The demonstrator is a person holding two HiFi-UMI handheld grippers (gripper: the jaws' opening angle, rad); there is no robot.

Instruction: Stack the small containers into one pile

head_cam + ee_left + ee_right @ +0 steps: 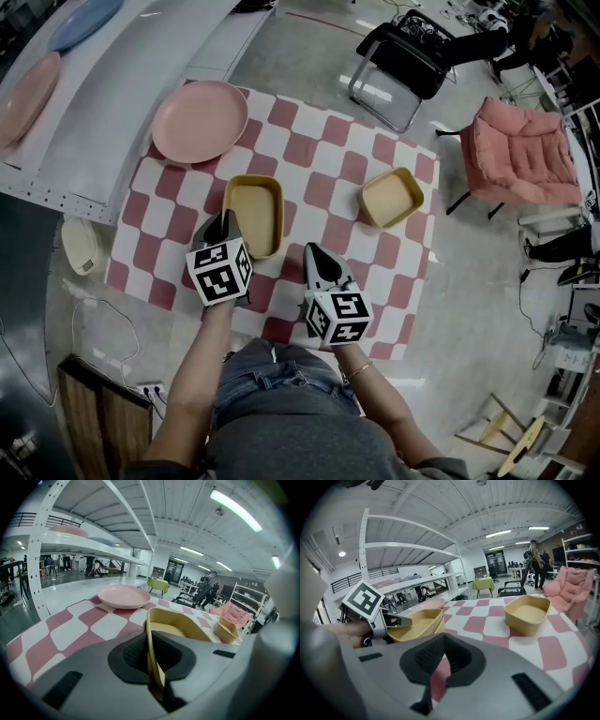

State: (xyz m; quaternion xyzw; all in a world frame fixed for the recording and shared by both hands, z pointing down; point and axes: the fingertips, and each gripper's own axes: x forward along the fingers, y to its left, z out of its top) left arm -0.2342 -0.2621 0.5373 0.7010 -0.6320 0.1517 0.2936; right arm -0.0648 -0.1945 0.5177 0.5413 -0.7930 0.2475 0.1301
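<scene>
Pink plate (pixel 200 121) on checkered table (pixel 323 178), black folding chair (pixel 403 56), pink armchair (pixel 520 155) beyond

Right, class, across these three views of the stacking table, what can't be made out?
- Head view: the left gripper covers the near corner of the rectangular container; one tub or several nested is unclear.
- Head view: the left edge cuts off the pink shelf plate.
- Head view: the cream object on the floor is too small to identify.
</scene>
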